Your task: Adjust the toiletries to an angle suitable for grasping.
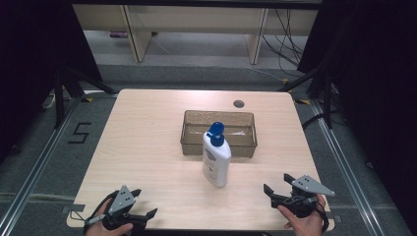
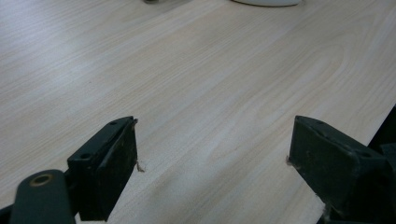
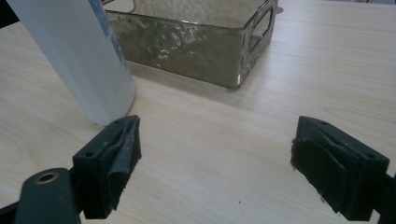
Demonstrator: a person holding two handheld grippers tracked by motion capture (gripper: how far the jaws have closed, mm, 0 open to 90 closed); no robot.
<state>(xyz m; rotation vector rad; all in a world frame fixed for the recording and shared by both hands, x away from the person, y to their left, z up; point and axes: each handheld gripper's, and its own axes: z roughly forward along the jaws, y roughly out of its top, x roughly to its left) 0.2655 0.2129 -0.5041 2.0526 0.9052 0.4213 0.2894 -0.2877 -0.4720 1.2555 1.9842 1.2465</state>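
Table (image 1: 147, 147) edge: both grippers wide apart.

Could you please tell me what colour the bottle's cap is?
Blue; the cap shows best in the high view.

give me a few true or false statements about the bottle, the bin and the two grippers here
1. The white bottle stands upright on the table. True.
2. The bottle is inside the clear bin. False: it stands on the table in front of the bin.
3. The left gripper has its jaws open with nothing between them. True.
4. The right gripper is shut on the bottle. False: its jaws are open, the bottle is beyond them.
5. The bottle's cap is red. False: it is blue.
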